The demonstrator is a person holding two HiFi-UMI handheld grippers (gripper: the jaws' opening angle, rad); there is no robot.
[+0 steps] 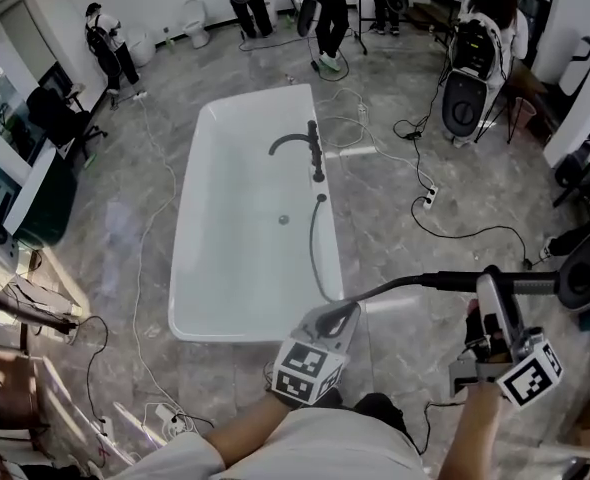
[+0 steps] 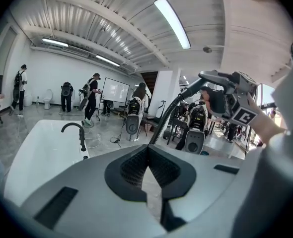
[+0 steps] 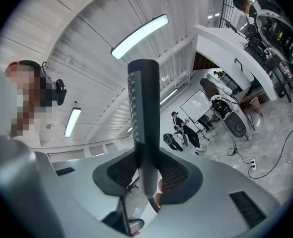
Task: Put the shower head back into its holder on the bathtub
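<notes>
While the shower head [image 1: 535, 285] is off the bathtub [image 1: 187, 238], it sits clamped in the right tongs [image 1: 491, 293] at the near right of the scene, over the grey floor [image 1: 455, 198] and well clear of the tub's near right corner. In the head view its long axis runs roughly level from left to right. The hose end points left toward the tub and the free end points right, past the tongs. The black hose [image 1: 320, 258] comes off the tub's right rim, runs toward the near end along that rim, then bends right and rises to join the wand.

In the right gripper view the slim dark wand [image 3: 144, 108] stands upright between the two pads of the right tongs [image 3: 145, 167], which are closed on its lower part. A row of small nozzles runs down its left edge, and its tip points up toward the ceiling lights.

The left tongs [image 1: 335, 318] are at the near middle, just beyond the tub's near right corner. In the left gripper view the left tongs [image 2: 147, 165] are drawn together at the tips, with nothing between them. Past them that view shows the white tub [image 2: 32, 152], its black curved faucet [image 2: 79, 133], the hose [image 2: 169, 115] rising to the right, and the wand [image 2: 216, 76].

The faucet [image 1: 310, 146] stands on the far part of the tub's right rim. Several people stand at the far side of the room.
</notes>
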